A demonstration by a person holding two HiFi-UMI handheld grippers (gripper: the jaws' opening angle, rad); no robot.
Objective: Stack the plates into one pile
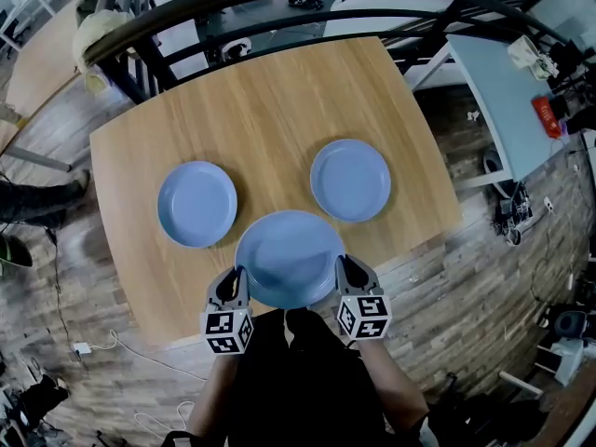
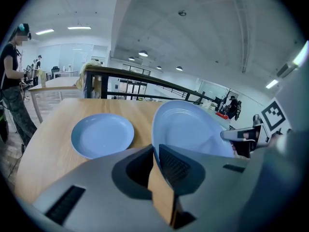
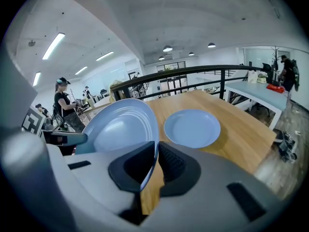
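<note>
Furthest left, the left plate (image 1: 196,203) lay flat on the wooden table (image 1: 279,82), with nothing touching it. My left gripper (image 2: 157,158) was pinching the left rim of the held plate (image 1: 290,257), its jaws closed on the thin edge alone. That plate hung in the air over the table's near edge, just in front of me and between the two on the wood. My right gripper (image 3: 155,161) was pinched on the opposite rim with the same shallow bite. Furthest right, the right plate (image 1: 350,180) sat flat, well apart from the left one.

I judged the grip itself to be the main risk: two narrow bites on a smooth rim, with nothing beneath. If my hands drifted apart, or one rose faster than the other, the rim could slide out of one pair of jaws. The plate would then swing from the other pair or drop onto the table edge. Squeezing my hands together could pop it out of both. Lowered off-centre onto either plate, it would sit skewed and might shove that plate across the wood. My jaws could also knock the lower rim on release.
</note>
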